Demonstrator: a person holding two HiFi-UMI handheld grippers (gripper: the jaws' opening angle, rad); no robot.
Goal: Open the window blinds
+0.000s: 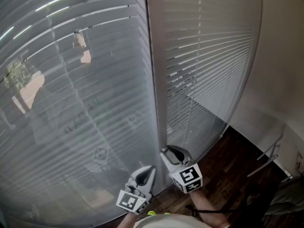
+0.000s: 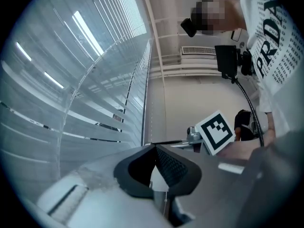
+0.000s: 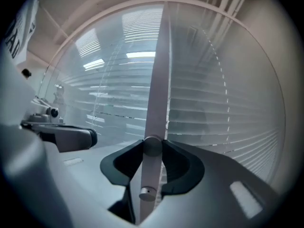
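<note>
The window blinds (image 1: pixel 85 103) fill the head view from nine to two o'clock, on either side of a pale frame post (image 1: pixel 154 80). At six o'clock the right gripper (image 1: pixel 174 152) is clenched on a small round knob (image 3: pixel 152 146) on that post. The left gripper (image 1: pixel 145 171), at seven, is pinched together and empty. The knob looks rigid, smooth and probably slippery, so pinch it squarely across its sides. The slats look thin and easily bent.

Dim, hazy daylight through the blinds (image 1: pixel 95 103), with fisheye bending toward dark edges.
</note>
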